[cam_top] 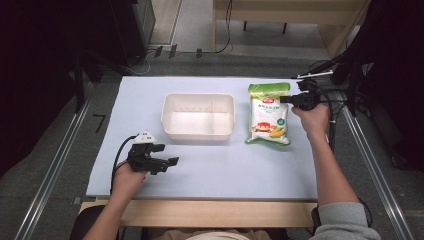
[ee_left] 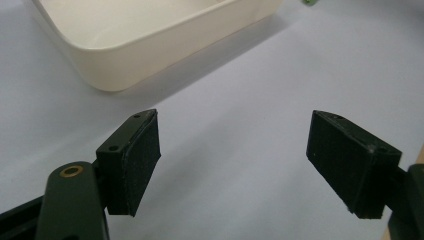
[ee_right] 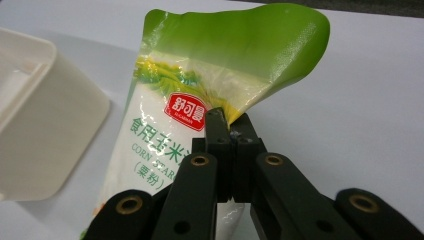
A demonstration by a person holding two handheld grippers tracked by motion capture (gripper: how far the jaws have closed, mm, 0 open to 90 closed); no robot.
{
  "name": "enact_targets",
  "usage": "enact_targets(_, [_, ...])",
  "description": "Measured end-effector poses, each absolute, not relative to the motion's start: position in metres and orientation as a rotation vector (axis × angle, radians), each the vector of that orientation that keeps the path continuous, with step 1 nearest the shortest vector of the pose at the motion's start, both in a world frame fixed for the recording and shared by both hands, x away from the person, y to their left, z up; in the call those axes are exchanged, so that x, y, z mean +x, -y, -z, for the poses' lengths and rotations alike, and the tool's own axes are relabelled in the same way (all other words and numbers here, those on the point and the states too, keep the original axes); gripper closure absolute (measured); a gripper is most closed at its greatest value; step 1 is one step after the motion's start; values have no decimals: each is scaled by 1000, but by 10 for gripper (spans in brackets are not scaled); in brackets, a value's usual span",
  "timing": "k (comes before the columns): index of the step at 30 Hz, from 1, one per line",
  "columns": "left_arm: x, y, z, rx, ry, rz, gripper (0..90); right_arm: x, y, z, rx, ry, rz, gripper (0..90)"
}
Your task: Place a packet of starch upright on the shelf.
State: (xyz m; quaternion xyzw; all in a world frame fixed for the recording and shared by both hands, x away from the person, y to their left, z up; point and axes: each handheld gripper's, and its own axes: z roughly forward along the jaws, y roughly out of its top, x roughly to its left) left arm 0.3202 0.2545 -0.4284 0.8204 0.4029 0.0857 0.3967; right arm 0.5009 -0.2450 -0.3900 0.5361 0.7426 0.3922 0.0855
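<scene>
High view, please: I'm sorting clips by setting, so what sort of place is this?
Probably a lab or workshop set up for recording, not a kitchen: a white sheet covers a wooden table, metal rails run along the grey floor, and cables trail behind. A starch bag and cream tub look like props.

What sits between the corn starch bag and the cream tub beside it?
Nothing visible. The right gripper is shut on the edge of the corn starch bag, near its green top. Bare table separates the bag from the cream tub, which looks empty. The left gripper waits open in front of the tub.
</scene>
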Motion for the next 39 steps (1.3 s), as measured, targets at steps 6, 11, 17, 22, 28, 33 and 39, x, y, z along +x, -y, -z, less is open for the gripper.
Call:
enact_targets(6, [322, -254, 428, 2075, -1016, -212, 220, 489, 242, 374, 1548, -2230, -1246, 900])
enact_targets(11, [323, -254, 427, 2065, -1010, -213, 220, 478, 236, 358, 1494, -2249, -1325, 900])
enact_targets(17, [324, -253, 427, 2059, -1008, -211, 220, 465, 227, 337, 1415, -2253, -1394, 900])
enact_targets(22, [325, -252, 427, 2063, -1007, -209, 220, 454, 222, 322, 1359, -2242, -1398, 900])
enact_targets(28, [326, -251, 427, 2068, -1008, -203, 220, 447, 222, 310, 1324, -2232, -1411, 900])
enact_targets(33, [327, -250, 427, 2071, -998, -203, 220, 444, 227, 306, 1328, -2219, -1449, 900])
enact_targets(39, [328, -248, 427, 2068, -990, -198, 220, 442, 223, 306, 1318, -2231, -1462, 900])
